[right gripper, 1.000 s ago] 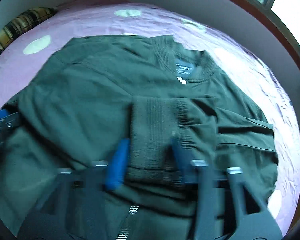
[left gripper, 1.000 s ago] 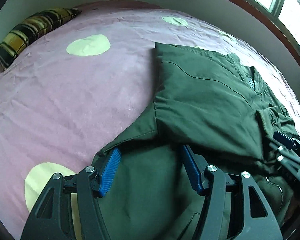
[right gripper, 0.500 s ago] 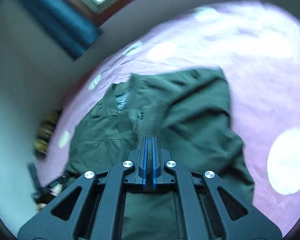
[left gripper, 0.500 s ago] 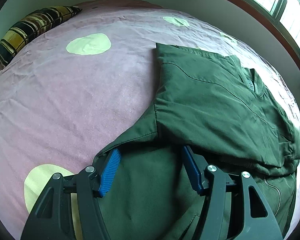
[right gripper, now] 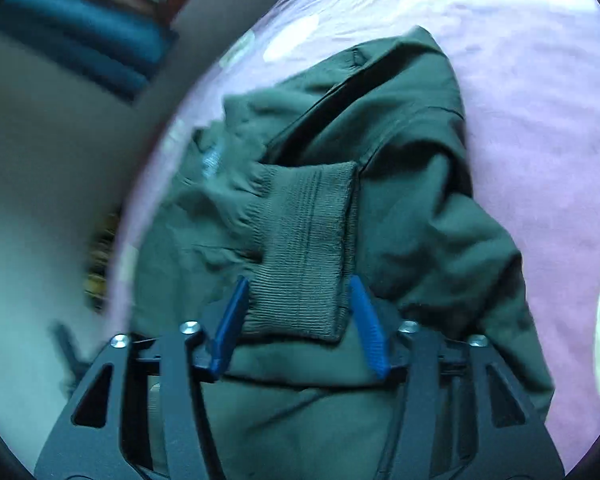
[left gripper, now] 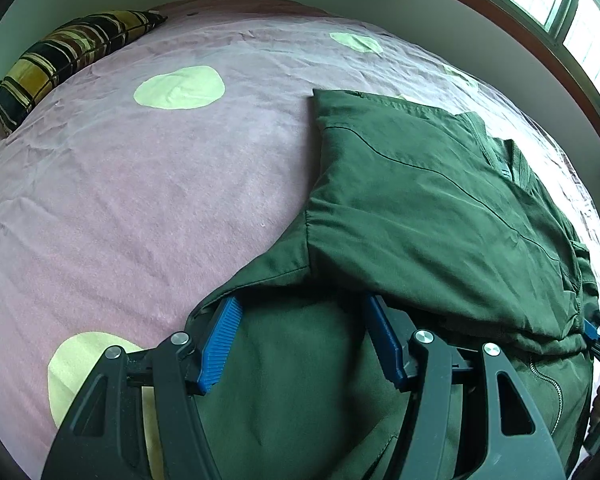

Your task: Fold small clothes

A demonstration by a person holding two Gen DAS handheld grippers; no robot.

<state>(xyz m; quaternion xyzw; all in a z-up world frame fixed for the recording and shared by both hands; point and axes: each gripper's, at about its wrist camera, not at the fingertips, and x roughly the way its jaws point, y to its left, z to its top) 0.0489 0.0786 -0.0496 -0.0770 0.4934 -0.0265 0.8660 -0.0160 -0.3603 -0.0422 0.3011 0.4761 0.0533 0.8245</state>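
A dark green jacket (left gripper: 420,208) lies on the pink bedsheet (left gripper: 140,184), its sleeve folded across the body. My left gripper (left gripper: 300,320) is open, its blue fingers resting on the lower part of the jacket under the folded sleeve's edge. In the right wrist view the jacket (right gripper: 400,152) is bunched, and its ribbed cuff (right gripper: 304,252) lies between the blue fingers of my right gripper (right gripper: 298,296), which is open around it. The right gripper's tip also shows in the left wrist view (left gripper: 598,336) at the far right edge.
A striped dark and yellow pillow (left gripper: 60,52) lies at the bed's far left. The sheet has pale yellow dots (left gripper: 180,87). A window (left gripper: 560,8) with a wooden frame and a blue curtain (right gripper: 80,40) runs along the wall.
My right gripper was shut on the ribbed cuff half a second ago; it has opened, with the cuff between its fingers. The left gripper has stayed open in place.
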